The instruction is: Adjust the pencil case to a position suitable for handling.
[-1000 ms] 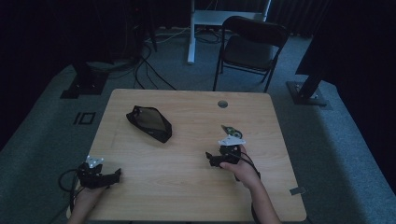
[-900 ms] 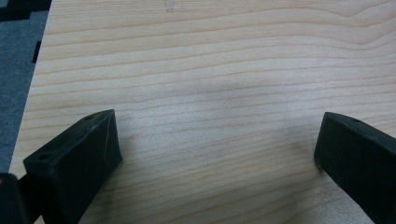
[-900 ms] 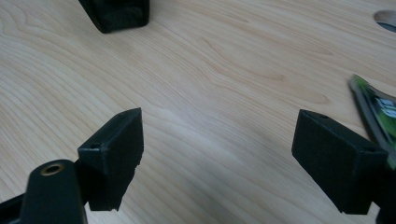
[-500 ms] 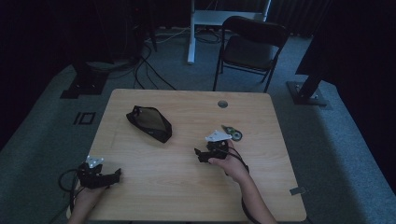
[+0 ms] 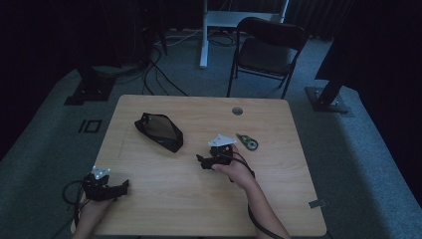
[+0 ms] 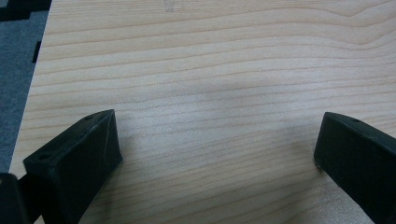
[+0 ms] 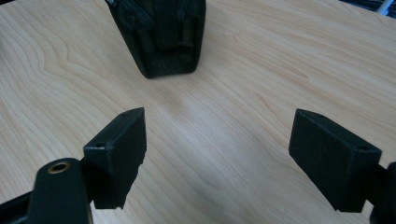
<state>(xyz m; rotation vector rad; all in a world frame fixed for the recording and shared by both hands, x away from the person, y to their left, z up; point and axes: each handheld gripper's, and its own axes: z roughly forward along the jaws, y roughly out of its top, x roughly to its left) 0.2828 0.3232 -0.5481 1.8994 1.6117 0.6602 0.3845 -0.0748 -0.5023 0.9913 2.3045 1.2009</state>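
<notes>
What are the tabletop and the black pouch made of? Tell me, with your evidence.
The pale rectangular tabletop looks like wood or a wood-print laminate: light grain lines run across a smooth, faintly shiny surface. The black wedge-shaped pouch looks like soft matte fabric, with stitched seams and straps on the end facing the right gripper; which fabric is unclear.

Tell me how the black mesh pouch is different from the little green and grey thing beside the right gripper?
The black mesh pouch is clearly bigger than the small green and grey gadget. The pouch is dark all over; the gadget is paler, with green. The pouch lies left of the right gripper, the gadget right of it. Both rest on the wooden table.
</notes>
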